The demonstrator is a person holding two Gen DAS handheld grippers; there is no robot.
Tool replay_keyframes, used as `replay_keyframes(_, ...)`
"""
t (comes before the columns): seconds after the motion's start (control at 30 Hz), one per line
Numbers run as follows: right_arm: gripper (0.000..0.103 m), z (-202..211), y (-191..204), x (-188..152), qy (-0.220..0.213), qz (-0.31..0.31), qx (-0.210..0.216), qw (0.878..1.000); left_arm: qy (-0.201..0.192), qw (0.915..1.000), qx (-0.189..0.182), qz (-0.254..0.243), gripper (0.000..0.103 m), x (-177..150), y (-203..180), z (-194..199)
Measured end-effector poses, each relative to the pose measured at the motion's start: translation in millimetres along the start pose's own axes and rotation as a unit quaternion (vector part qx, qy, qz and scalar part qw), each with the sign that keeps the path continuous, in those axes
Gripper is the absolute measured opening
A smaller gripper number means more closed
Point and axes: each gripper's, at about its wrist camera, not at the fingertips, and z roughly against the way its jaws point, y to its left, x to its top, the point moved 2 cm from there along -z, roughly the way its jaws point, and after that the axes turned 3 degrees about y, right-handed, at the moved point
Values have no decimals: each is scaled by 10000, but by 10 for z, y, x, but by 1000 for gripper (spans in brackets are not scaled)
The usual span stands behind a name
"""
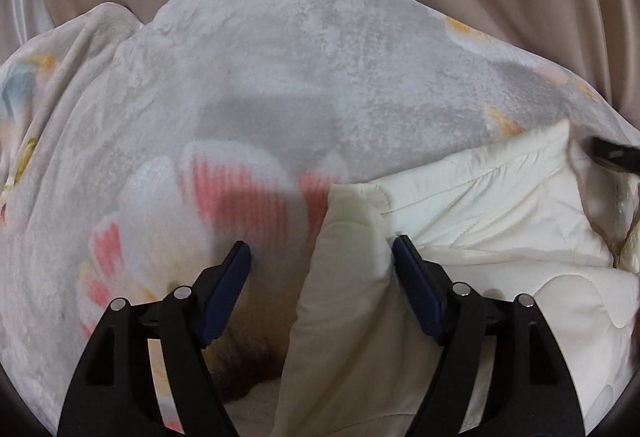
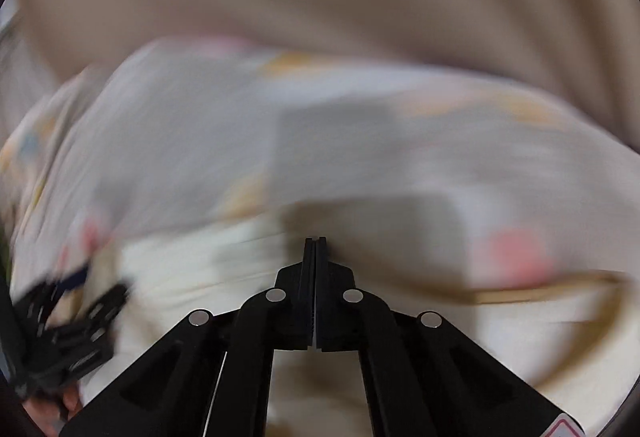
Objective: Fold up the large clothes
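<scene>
Padding makes the cream quilted garment (image 1: 460, 197) soft, bulky and light; its raised fold, lower centre, is straddled by the released left gripper (image 1: 322, 251). The right gripper (image 2: 315, 243) is clenched, seemingly on nothing.

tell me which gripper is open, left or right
The left gripper: its blue-padded fingers stand wide apart around a fold of the cream quilted garment. The right gripper has its fingers pressed flat together.
</scene>
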Motion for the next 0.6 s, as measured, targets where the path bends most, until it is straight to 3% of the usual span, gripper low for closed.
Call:
replay_keyframes(0.03, 11, 150, -190, -3, -135, -231, -156, 9995, -79, 9999, 52, -40, 69, 2, -5, 61)
replay_keyframes(0.1, 12, 580, -561, -100, -478, -463, -29, 9978, -298, 9994, 27, -179, 62, 8, -51, 249)
replay_keyframes(0.2, 12, 1163, -1046, -383, -789, -525, -333, 9949, -608, 9953, -626, -419, 62, 59, -345, 689)
replay_keyframes(0.33, 12, 1440, -1473, -702, -666, -717, -606, 9934, -701, 9797, -1437, -1212, 63, 63, -1249, 1065)
replay_keyframes(0.43, 12, 1315, -1625, -812, -446, -695, -660, 9944, -263, 9660, -1849, -1788, 63, 31, -2133, 881)
replay_keyframes(0.47, 12, 1236, -1656, -838, -332, -756, -471, 9955, -120, 9650, -1881, -1825, 63, 25, -2328, 777)
replay_keyframes(0.53, 12, 1048, -1733, -888, -138, -894, -199, 9957, 120, 9694, -1597, -1860, 61, 20, -2686, 488)
replay_keyframes(0.57, 10, 969, -1798, -943, -31, -880, -263, 9958, 183, 9719, -1398, -1885, 60, 7, -2786, 384)
replay_keyframes(0.6, 1, 899, -1855, -1000, 68, -820, -457, 9956, 209, 9737, -1214, -1916, 61, -5, -2851, 276)
